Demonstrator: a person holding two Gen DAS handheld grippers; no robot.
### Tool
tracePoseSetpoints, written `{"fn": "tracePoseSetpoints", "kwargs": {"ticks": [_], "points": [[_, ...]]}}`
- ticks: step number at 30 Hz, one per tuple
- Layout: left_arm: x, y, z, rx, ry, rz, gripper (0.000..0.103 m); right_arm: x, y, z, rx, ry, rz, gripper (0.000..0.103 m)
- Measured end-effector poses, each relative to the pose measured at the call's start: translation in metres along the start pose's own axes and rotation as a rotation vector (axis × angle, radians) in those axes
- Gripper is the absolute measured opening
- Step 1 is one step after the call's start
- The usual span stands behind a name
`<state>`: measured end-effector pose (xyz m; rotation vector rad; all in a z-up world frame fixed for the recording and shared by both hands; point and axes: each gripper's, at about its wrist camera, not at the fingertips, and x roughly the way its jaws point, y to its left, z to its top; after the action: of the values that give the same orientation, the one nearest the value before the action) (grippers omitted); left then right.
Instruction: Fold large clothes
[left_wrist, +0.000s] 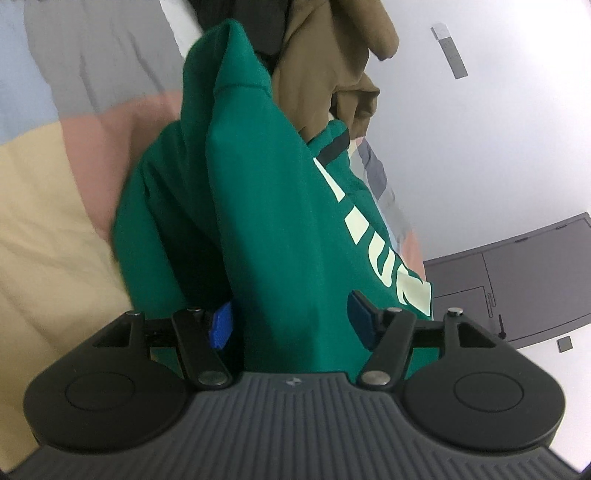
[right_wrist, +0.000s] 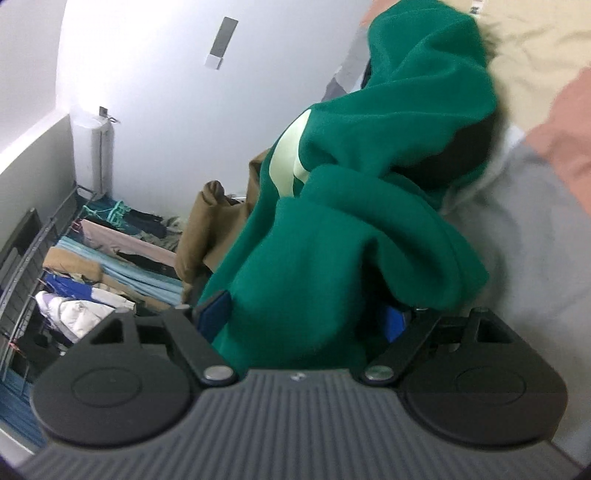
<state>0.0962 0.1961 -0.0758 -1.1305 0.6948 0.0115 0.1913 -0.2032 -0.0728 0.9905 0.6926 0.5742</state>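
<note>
A green sweatshirt (left_wrist: 266, 206) with pale lettering hangs bunched in front of both cameras, lifted off the bed. In the left wrist view my left gripper (left_wrist: 291, 317) has its blue pads on either side of a thick fold of the green cloth and is shut on it. In the right wrist view the same green sweatshirt (right_wrist: 351, 229) fills the middle, and my right gripper (right_wrist: 303, 317) is shut on another bunch of it. The blue fingertips (right_wrist: 212, 314) are partly buried in cloth.
A bed cover (left_wrist: 55, 221) in beige, pink and grey patches lies under the sweatshirt. A brown garment (left_wrist: 314, 74) hangs behind it. A rack of folded clothes (right_wrist: 103, 258) stands at the left of the right wrist view, by a white wall (right_wrist: 166, 92).
</note>
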Motion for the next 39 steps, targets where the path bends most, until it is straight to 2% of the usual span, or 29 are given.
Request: {"fn": "tracePoseSetpoints", "kwargs": {"ticks": [5, 9, 11, 13, 19, 22, 23, 24, 25, 26, 27, 28, 29, 30, 35, 39], "points": [[0.009, 0.001, 0.000, -0.006, 0.019, -0.046, 0.069, 0.003, 0.011, 0.009, -0.055, -0.005, 0.120, 0.085], [0.006, -0.001, 0.000, -0.014, 0.016, -0.119, 0.069, -0.020, 0.028, 0.025, -0.103, -0.075, 0.272, 0.085], [0.005, -0.003, -0.001, -0.015, 0.023, -0.157, 0.069, -0.030, 0.031, 0.034, -0.096, -0.102, 0.313, 0.085], [0.005, -0.007, -0.004, 0.000, 0.031, -0.165, 0.069, -0.034, 0.028, 0.038, -0.082, -0.116, 0.295, 0.085], [0.019, -0.009, -0.010, 0.036, 0.061, -0.111, 0.069, -0.020, 0.018, 0.025, -0.111, -0.053, 0.082, 0.084], [0.027, -0.011, -0.013, 0.066, 0.065, -0.081, 0.067, -0.006, 0.017, 0.021, -0.143, -0.011, 0.047, 0.084], [0.028, -0.012, -0.014, 0.081, 0.058, -0.071, 0.064, -0.002, 0.020, 0.018, -0.163, -0.003, 0.045, 0.085], [0.028, -0.015, -0.015, 0.100, 0.049, -0.067, 0.053, 0.002, 0.024, 0.016, -0.190, -0.001, 0.040, 0.085], [0.033, -0.019, -0.011, 0.114, 0.043, -0.064, 0.047, 0.006, 0.029, 0.014, -0.225, -0.001, 0.032, 0.084], [0.031, -0.021, -0.011, 0.128, 0.032, -0.068, 0.033, 0.010, 0.034, 0.012, -0.259, -0.001, 0.024, 0.082], [0.028, -0.023, -0.011, 0.139, 0.020, -0.079, 0.021, 0.013, 0.040, 0.009, -0.306, -0.001, 0.011, 0.068], [0.023, -0.025, -0.010, 0.153, 0.008, -0.096, 0.017, 0.015, 0.045, 0.007, -0.344, 0.000, -0.003, 0.056], [0.016, -0.028, -0.010, 0.172, -0.006, -0.121, 0.010, 0.014, 0.051, 0.005, -0.386, -0.001, -0.034, 0.037], [0.009, -0.032, -0.010, 0.199, -0.024, -0.152, 0.008, 0.013, 0.059, 0.002, -0.430, -0.001, -0.065, 0.027], [-0.037, -0.066, -0.017, 0.376, -0.120, -0.274, 0.006, -0.023, 0.098, -0.016, -0.631, -0.052, -0.067, 0.019], [-0.078, -0.099, -0.023, 0.389, -0.176, -0.351, 0.006, -0.070, 0.137, -0.024, -0.739, -0.112, -0.054, 0.019]]}}
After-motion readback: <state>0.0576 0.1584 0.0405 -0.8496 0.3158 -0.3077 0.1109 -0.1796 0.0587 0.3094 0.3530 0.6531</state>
